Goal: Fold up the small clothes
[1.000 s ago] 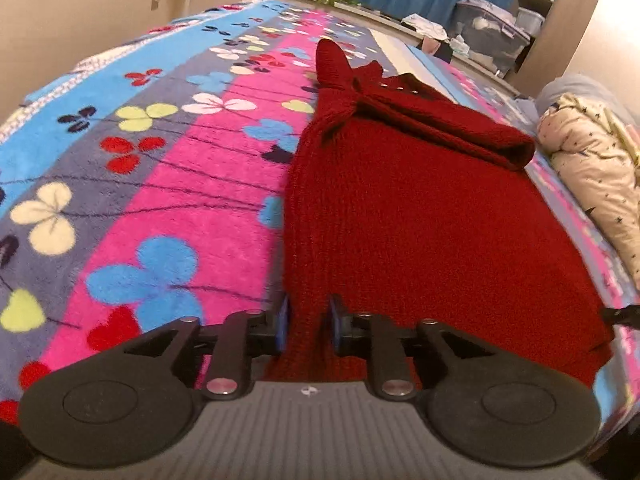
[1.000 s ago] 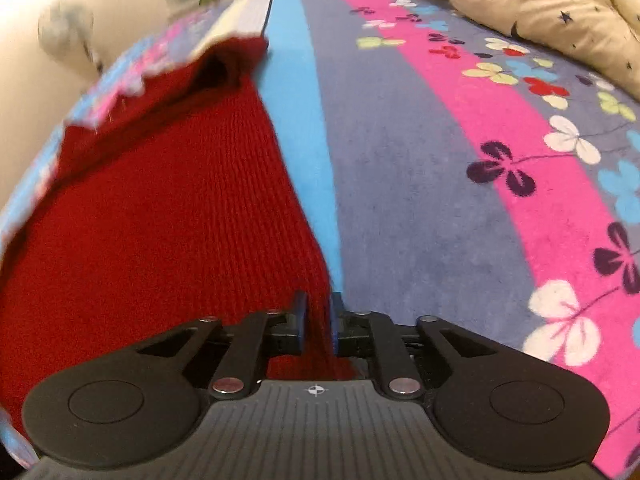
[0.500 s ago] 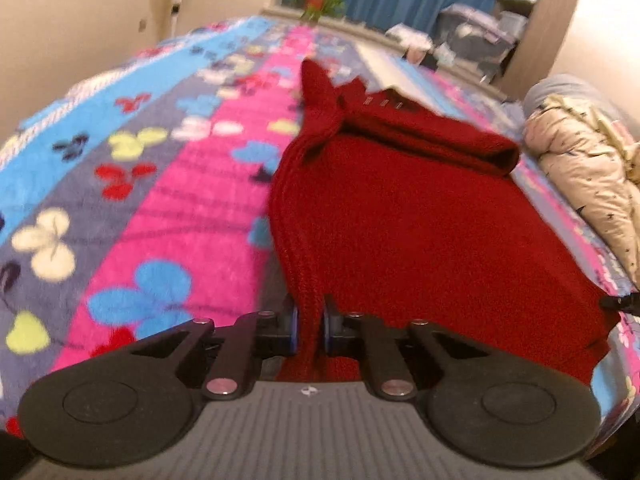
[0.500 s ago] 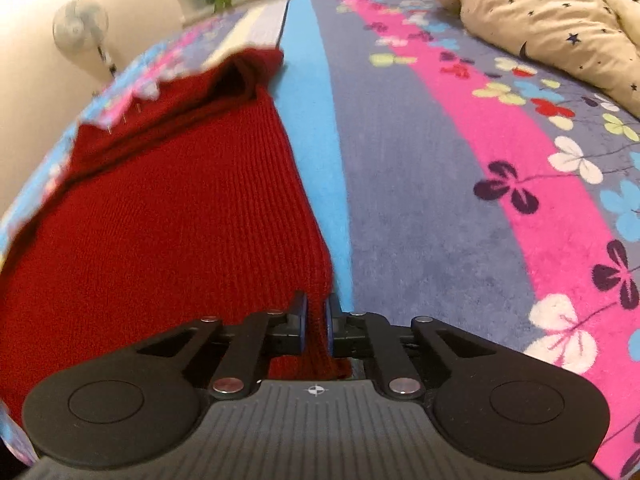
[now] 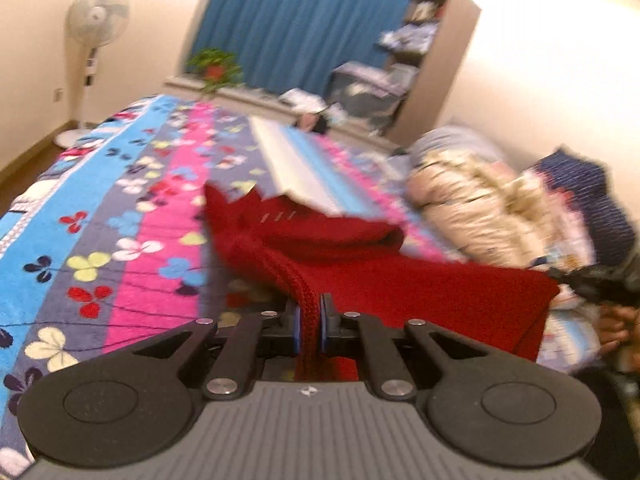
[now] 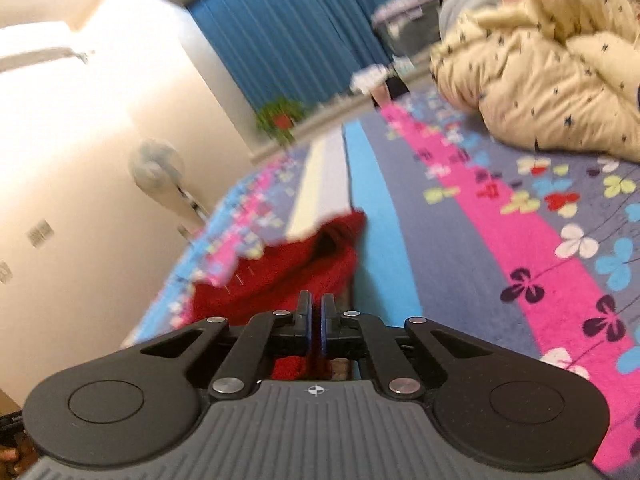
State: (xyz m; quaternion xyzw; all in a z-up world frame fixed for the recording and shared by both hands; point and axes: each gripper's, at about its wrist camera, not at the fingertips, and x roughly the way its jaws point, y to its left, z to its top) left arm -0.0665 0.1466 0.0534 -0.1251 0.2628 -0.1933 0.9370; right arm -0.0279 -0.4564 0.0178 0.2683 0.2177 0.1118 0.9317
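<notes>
I'm looking across a bedroom with cream walls, a blue curtain at the far window, a potted plant on the sill and a white pedestal fan standing by the wall. The bed is covered with a striped blanket in blue, grey and pink, printed with clover-like flowers; a beige quilt with small dark stars is bunched at one side. I can read no brand, label or writing anywhere; both views are blurred. The red knitted sweater lies partly on the blanket with its near hem lifted off it. My left gripper is pinching the ribbed edge of that hem, the knit bunched between its blue pads. My right gripper has its pads pressed nearly together on a thin bit of red knit at the other corner. In the left view that right gripper shows at the right edge, holding the sweater's far corner, with the hem stretched between the two.
</notes>
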